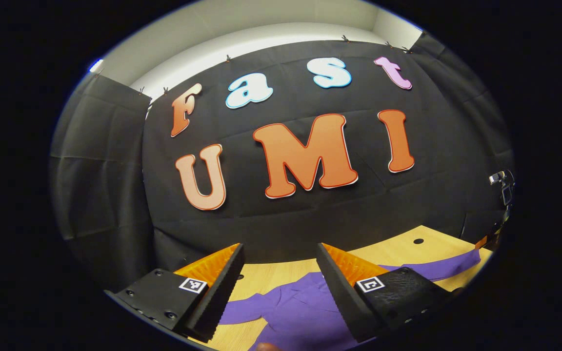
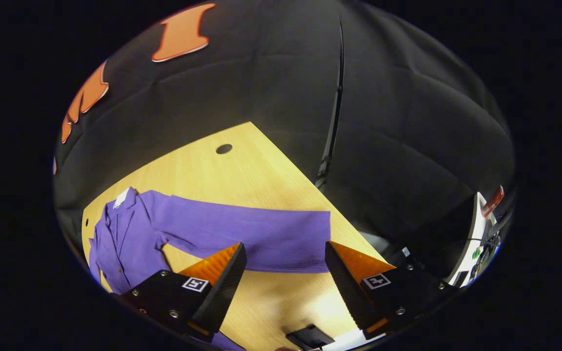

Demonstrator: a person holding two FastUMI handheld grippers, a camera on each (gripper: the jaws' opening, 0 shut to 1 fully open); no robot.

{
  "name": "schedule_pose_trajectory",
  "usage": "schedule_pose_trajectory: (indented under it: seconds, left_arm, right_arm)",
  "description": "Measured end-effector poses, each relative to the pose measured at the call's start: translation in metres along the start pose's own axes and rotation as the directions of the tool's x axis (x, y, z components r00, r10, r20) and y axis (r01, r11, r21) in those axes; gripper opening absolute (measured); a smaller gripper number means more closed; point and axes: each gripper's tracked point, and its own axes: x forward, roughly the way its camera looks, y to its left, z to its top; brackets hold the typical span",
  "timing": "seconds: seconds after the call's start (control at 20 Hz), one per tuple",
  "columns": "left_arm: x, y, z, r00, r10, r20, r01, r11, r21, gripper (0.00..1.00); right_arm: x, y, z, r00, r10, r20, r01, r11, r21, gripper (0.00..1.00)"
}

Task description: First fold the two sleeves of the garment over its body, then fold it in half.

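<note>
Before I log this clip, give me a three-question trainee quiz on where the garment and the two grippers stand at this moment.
1. True or false: in the right gripper view, the purple garment's sleeve is already folded over its body.
2. Multiple choice: the right gripper is A) shut on the sleeve, B) open above the sleeve's cuff end, C) shut on the table edge.
3. Fill in: in the left gripper view, the left gripper is ____ with the garment lying below it.

Key: 1 false, the sleeve lies stretched out across the table; 2 B; 3 open.
</note>
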Motion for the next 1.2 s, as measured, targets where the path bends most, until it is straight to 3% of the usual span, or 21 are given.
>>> schedule_pose_trajectory:
  seconds: [0.25,0.45,0.65,0.85,1.0,1.05,1.2]
  left_arm:
    - [0.002,-0.005,-0.008,0.999,0.018,-0.038,-0.017,1.0,0.011,0.96]
    - [0.003,-0.005,-0.013,0.998,0.033,-0.058,-0.033,0.999,0.015,0.96]
    - [0.001,-0.005,-0.021,0.995,0.049,-0.087,-0.047,0.999,0.026,0.96]
    - [0.0,-0.009,-0.026,0.993,0.052,-0.104,-0.047,0.998,0.046,0.96]
    - [-0.002,-0.01,-0.027,0.992,0.057,-0.112,-0.051,0.997,0.061,0.96]
    - [-0.002,-0.011,-0.027,0.992,0.057,-0.114,-0.05,0.997,0.061,0.96]
    - [-0.002,-0.014,-0.026,0.992,0.058,-0.116,-0.05,0.996,0.071,0.96]
  right_arm:
    - [0.032,-0.013,-0.016,0.989,-0.002,-0.148,0.006,0.999,0.031,0.99]
    - [0.054,-0.02,-0.026,0.965,0.014,-0.262,0.006,0.997,0.076,0.98]
    - [0.073,-0.033,-0.035,0.938,-0.023,-0.346,0.044,0.998,0.055,0.98]
    - [0.083,-0.036,-0.049,0.913,-0.061,-0.403,0.079,0.996,0.027,0.98]
    - [0.083,-0.032,-0.05,0.91,-0.063,-0.409,0.082,0.996,0.029,0.93]
    - [0.081,-0.029,-0.051,0.905,-0.063,-0.42,0.084,0.996,0.032,0.97]
    - [0.083,-0.025,-0.05,0.909,-0.047,-0.414,0.06,0.998,0.018,0.66]
